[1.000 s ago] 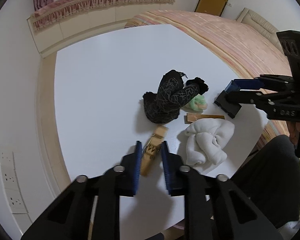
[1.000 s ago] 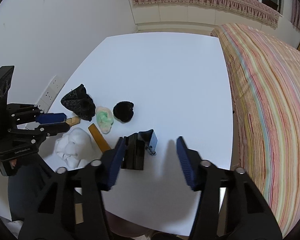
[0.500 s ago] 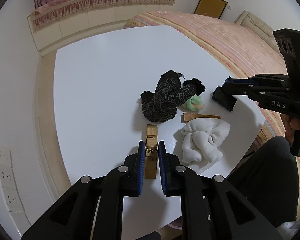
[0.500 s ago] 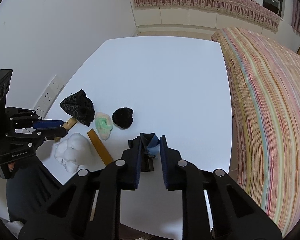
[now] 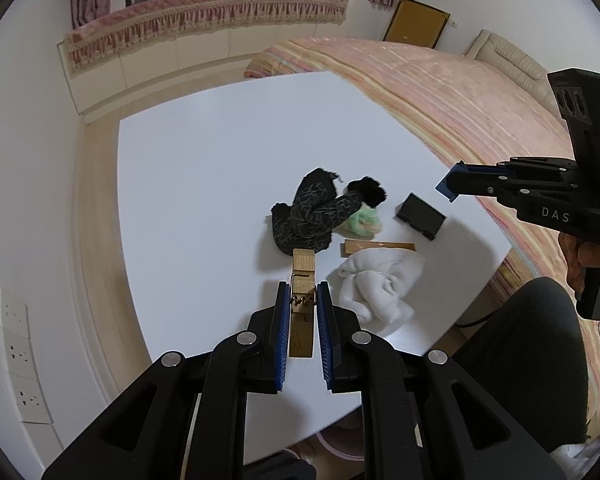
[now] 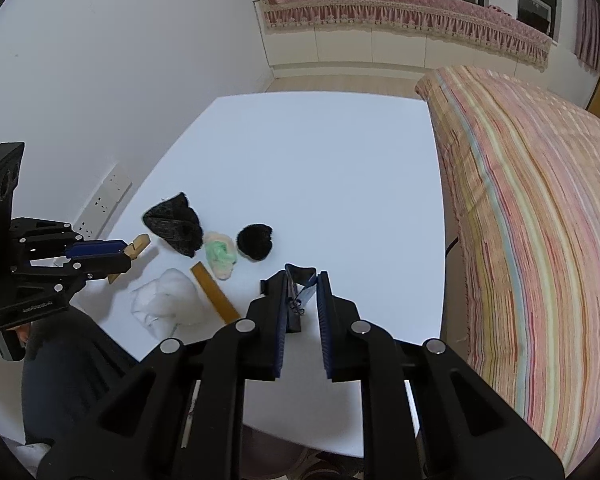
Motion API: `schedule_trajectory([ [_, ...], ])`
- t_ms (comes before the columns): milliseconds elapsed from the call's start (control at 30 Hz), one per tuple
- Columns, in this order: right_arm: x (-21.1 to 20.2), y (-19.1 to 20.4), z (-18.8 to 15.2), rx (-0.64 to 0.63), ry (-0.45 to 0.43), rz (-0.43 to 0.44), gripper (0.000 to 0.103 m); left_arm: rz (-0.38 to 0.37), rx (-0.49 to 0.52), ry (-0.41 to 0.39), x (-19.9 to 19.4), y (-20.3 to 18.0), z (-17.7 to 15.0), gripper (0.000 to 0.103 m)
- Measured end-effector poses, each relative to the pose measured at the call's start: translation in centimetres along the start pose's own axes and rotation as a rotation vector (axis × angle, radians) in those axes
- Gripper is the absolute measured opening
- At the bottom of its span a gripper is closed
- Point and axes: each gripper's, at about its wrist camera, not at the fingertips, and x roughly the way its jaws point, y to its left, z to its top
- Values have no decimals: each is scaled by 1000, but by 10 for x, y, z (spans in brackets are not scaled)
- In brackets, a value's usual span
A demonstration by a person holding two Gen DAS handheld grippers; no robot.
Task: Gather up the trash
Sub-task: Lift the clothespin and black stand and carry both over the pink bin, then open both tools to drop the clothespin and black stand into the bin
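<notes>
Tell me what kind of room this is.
Most likely a bedroom: a bed with a striped pink cover stands beside the white table, with its padded headboard at the far end, and pink curtains hang by the window.

Left wrist: above the white bench (image 5: pixel 204 168) near edge, angled down, facing the bed (image 5: pixel 440 92).
Right wrist: same bench (image 6: pixel 320 160), facing the window.
Shared: the central clutter.

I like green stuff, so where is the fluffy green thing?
In the right wrist view, the fluffy green and cream wad lies on the white table, between the patterned black cloth and the black fuzzy ball.
</notes>
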Motion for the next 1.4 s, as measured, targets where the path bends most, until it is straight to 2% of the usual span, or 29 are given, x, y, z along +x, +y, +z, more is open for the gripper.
schedule_trajectory([
  [300,-43,23,-16,-14,-43,41,14,-21,16,-49,-34,-23,-8,14],
  [733,-93,58,-63,-41,-52,89,14,-62,55,-76,-66,-66,-40,14],
  [1133,-95,76,-109,-44,-9,127,14,-95,61,-51,-66,-94,-78,14],
  [1400,-92,79,-127,-35,8,139,14,-108,63,-36,-62,-104,-96,14],
])
